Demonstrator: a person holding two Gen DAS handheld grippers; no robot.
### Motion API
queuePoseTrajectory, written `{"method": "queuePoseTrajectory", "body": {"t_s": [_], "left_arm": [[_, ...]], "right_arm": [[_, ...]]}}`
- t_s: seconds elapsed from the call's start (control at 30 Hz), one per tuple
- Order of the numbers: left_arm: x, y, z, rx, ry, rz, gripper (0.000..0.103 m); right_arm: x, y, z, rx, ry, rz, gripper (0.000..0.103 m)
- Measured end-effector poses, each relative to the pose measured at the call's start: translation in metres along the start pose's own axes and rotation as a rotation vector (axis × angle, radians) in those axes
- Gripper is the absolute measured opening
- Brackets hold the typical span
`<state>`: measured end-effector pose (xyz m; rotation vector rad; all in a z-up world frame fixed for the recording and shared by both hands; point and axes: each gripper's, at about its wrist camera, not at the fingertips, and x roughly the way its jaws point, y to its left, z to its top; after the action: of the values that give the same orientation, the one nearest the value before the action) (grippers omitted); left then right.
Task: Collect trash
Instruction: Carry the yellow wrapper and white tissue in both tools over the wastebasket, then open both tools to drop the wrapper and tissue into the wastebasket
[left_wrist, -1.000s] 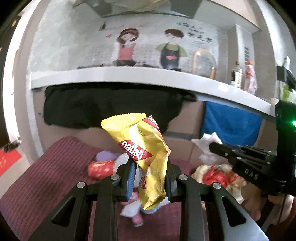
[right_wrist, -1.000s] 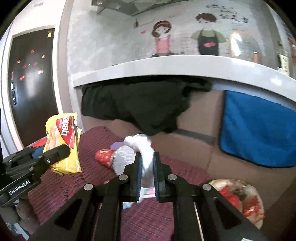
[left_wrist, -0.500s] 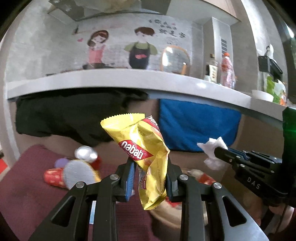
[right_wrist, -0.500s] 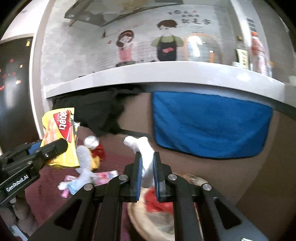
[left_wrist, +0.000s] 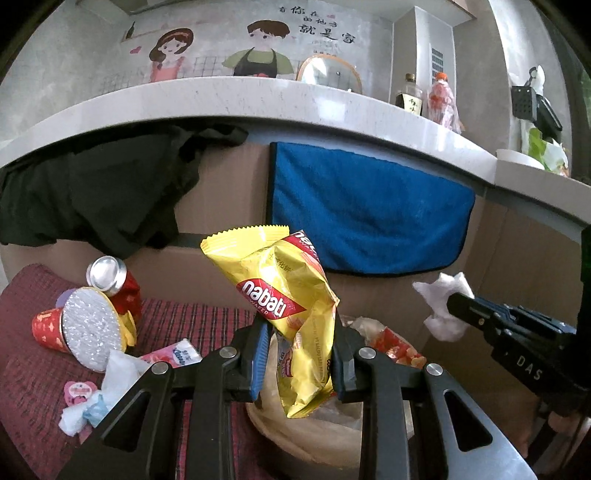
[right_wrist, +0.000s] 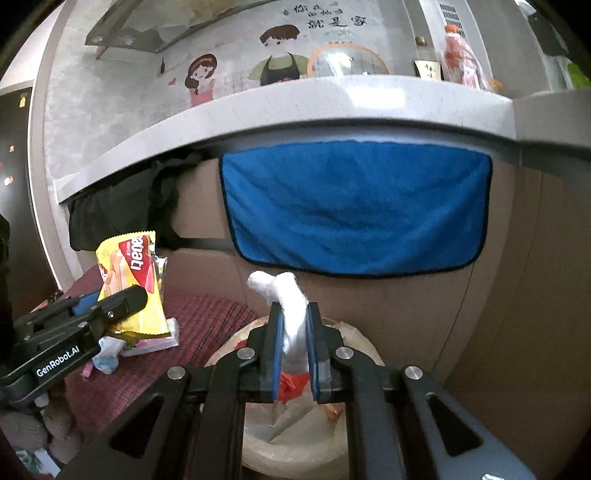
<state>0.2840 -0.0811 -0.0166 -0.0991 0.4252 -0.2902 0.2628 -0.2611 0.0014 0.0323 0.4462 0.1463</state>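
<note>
My left gripper (left_wrist: 298, 349) is shut on a crumpled yellow nabati wafer wrapper (left_wrist: 284, 302), which hangs above the near rim of a bag-lined trash bin (left_wrist: 332, 428). My right gripper (right_wrist: 295, 343) is shut on a white crumpled tissue (right_wrist: 286, 295) and hovers over the same trash bin (right_wrist: 354, 332), where red wrappers lie inside. Each gripper shows in the other's view: the right gripper (left_wrist: 458, 302) with the tissue (left_wrist: 439, 310) at the right, the left gripper (right_wrist: 138, 295) with the wrapper (right_wrist: 133, 280) at the left.
On the dark red cloth (left_wrist: 33, 369) left of the bin lie a red can (left_wrist: 114, 280), a red cup (left_wrist: 48, 325), a foil-topped tub (left_wrist: 90, 328), a pink tissue pack (left_wrist: 173, 354) and tissue scraps (left_wrist: 92, 402). A blue towel (left_wrist: 365, 221) and black cloth (left_wrist: 92, 192) hang under the counter (left_wrist: 258, 99).
Both grippers have swung to the right, from over the red cloth to above the trash bin, and come down a little. The wrapper and the tissue stayed clamped throughout.
</note>
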Motion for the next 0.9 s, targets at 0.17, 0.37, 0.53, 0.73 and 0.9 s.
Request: {"method": "queuePoseTrajectory", "body": {"t_s": [0.17, 0.37, 0.53, 0.73, 0.9], "left_arm": [[0.012, 0.000, -0.007, 0.006, 0.008, -0.003, 0.029], [0.029, -0.002, -0.017, 0.009, 0.041, -0.031, 0.029], [0.048, -0.006, -0.028, 0.003, 0.086, -0.059, 0.029], [0.073, -0.012, -0.042, 0.019, 0.121, -0.072, 0.029], [0.097, -0.010, -0.054, -0.009, 0.191, -0.064, 0.029]], "right_arm": [[0.012, -0.004, -0.007, 0.012, 0.009, 0.003, 0.011], [0.022, -0.011, -0.016, 0.024, 0.018, -0.003, 0.011], [0.032, -0.021, -0.022, 0.049, 0.034, -0.005, 0.011], [0.045, -0.033, -0.036, 0.071, 0.053, -0.005, 0.011], [0.063, -0.042, -0.048, 0.102, 0.088, -0.002, 0.011]]}}
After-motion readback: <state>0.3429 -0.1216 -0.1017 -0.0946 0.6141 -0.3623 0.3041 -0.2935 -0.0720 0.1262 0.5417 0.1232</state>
